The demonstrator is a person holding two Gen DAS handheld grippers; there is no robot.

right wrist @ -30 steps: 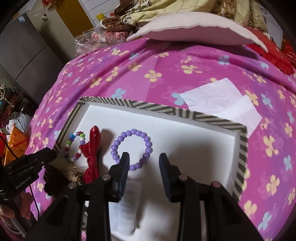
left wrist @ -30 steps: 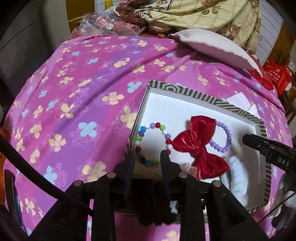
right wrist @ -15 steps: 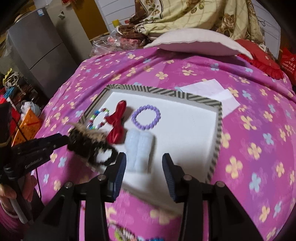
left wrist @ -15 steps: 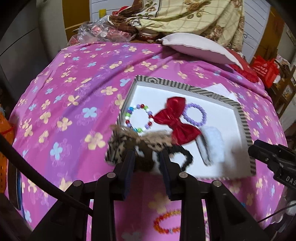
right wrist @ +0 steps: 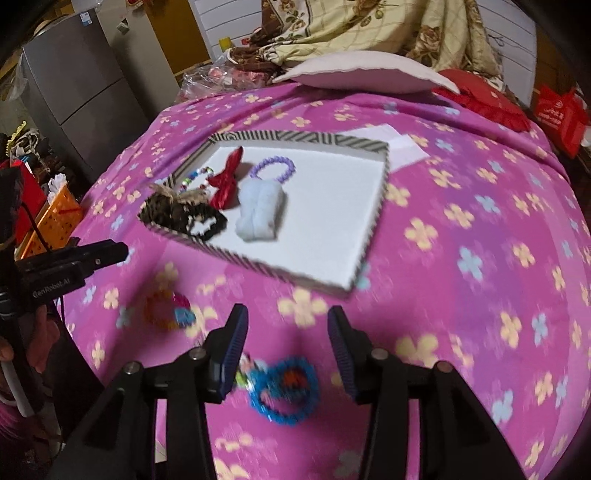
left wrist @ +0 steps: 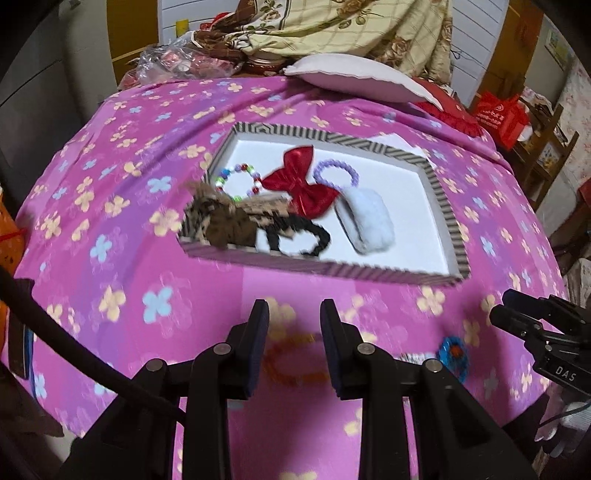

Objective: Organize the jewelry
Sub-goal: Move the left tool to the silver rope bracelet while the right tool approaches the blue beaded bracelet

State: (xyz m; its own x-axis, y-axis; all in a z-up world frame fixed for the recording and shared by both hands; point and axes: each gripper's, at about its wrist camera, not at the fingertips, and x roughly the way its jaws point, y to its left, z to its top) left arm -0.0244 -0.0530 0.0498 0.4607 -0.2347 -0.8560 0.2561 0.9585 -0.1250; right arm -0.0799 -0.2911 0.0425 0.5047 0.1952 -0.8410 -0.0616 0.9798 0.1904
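Observation:
A striped-rim tray on the pink flowered cloth holds a brown furry hair tie with a black loop, a multicolour bead bracelet, a red bow, a purple bead bracelet and a white fluffy piece. My left gripper is open and empty above an orange bracelet. My right gripper is open and empty above a blue ring-shaped hair tie.
White paper lies behind the tray. A white pillow and a heap of blankets sit at the back. A grey fridge and an orange basket stand at the left, off the cloth's edge.
The left gripper let go of the brown furry hair tie at the tray's near left corner and opened. Both grippers pulled back toward the cloth's near edge.

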